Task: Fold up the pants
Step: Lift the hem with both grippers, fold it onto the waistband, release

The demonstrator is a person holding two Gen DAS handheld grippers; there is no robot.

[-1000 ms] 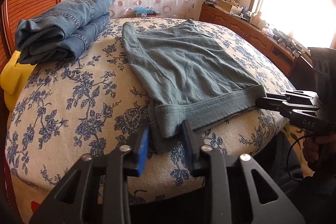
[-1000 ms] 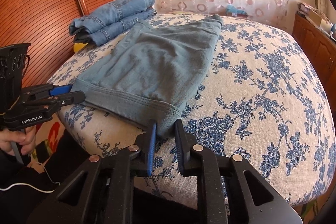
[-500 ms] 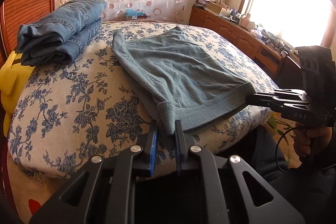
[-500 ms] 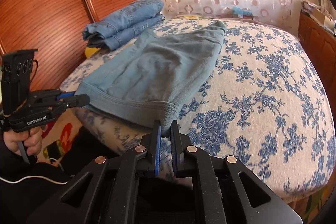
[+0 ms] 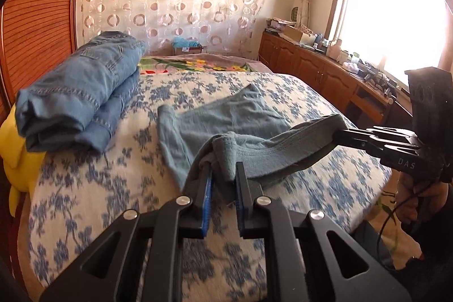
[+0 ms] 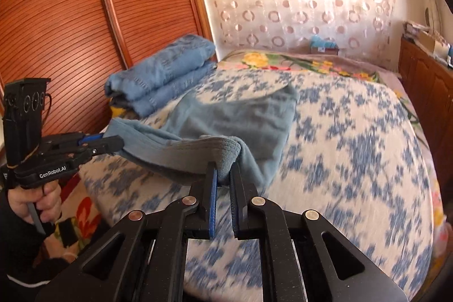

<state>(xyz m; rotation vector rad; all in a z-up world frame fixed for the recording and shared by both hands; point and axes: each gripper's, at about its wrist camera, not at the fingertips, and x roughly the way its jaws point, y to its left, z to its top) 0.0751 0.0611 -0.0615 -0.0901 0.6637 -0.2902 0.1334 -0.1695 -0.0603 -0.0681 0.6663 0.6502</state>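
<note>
The grey-blue pants (image 5: 235,118) lie on the floral bed (image 5: 85,188), with their waistband lifted off it. My left gripper (image 5: 223,169) is shut on the left waistband corner. My right gripper (image 6: 223,174) is shut on the right waistband corner; it also shows in the left wrist view (image 5: 339,132). The waistband (image 6: 175,152) hangs stretched between them above the near edge of the bed. The left gripper also shows in the right wrist view (image 6: 113,142). The far leg end (image 6: 286,92) rests on the bed.
Folded blue jeans (image 5: 82,92) are stacked at the back left of the bed, over a yellow toy (image 5: 14,149). A wooden slatted wall (image 6: 70,33) stands to the left. A wooden cabinet (image 5: 325,75) with clutter runs under the window on the right.
Both grippers have closed on the waistband corners and raised them off the bed. The near part of the pants is now in the air and moving toward the far end.
</note>
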